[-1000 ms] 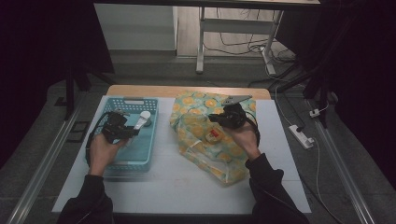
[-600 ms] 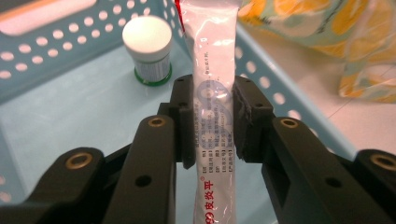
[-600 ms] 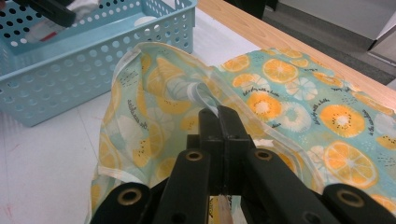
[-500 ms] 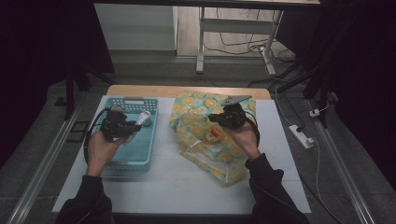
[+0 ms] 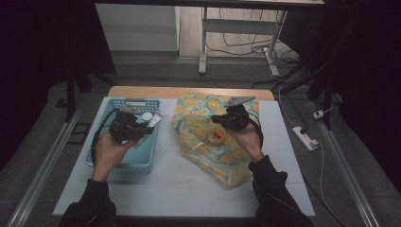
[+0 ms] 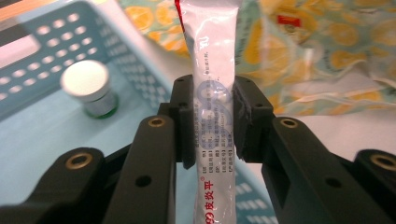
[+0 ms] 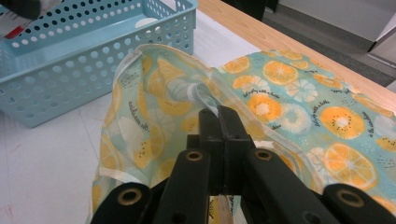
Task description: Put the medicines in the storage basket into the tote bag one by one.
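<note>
While I watch from above, my left gripper (image 5: 150, 124) holds a tube (image 5: 153, 120) over the basket (image 5: 142, 161); my right gripper (image 5: 215, 118) pinches the bag (image 5: 208, 142). In the left gripper view, the pads clamp the tube mid-length, its long axis running away from me. In the right gripper view, the jaws are pressed together on the bag's rim.

A lab-like recording room — dark surroundings, one lit counter (image 5: 165, 189). Cables (image 5: 246, 45) and a power strip (image 5: 305, 138) lie on the floor at upper right — metal rails (image 5: 42, 165) flank the counter.
</note>
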`<state>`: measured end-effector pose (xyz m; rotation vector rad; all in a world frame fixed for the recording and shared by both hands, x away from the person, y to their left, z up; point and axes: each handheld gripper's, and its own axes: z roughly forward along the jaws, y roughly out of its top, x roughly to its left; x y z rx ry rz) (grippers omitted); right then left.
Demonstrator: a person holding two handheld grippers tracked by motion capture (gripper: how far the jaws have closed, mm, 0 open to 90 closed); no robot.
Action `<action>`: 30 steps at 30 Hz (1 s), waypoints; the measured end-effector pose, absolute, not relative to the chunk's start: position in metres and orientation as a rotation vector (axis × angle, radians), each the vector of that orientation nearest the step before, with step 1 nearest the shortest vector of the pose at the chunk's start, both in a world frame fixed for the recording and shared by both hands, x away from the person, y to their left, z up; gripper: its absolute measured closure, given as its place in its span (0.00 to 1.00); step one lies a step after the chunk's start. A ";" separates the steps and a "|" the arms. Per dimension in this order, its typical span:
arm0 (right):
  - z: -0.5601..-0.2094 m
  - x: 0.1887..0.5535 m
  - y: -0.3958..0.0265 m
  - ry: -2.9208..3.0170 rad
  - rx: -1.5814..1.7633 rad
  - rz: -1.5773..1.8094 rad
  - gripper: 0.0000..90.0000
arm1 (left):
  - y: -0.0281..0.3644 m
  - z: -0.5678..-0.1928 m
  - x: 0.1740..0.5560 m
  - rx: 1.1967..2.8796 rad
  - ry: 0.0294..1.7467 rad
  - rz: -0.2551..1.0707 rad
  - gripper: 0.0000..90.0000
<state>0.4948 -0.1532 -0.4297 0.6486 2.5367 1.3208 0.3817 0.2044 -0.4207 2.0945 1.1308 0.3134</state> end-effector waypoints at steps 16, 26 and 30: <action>-0.424 0.492 -0.154 2.518 0.642 1.346 1.00 | 0.152 -0.418 0.377 2.160 0.975 0.184 0.80; -0.421 0.491 -0.153 2.512 0.638 1.352 1.00 | 0.119 -0.428 0.382 2.208 0.917 0.117 0.80; -0.420 0.491 -0.154 2.507 0.636 1.358 1.00 | 0.105 -0.434 0.387 2.227 0.908 0.088 0.80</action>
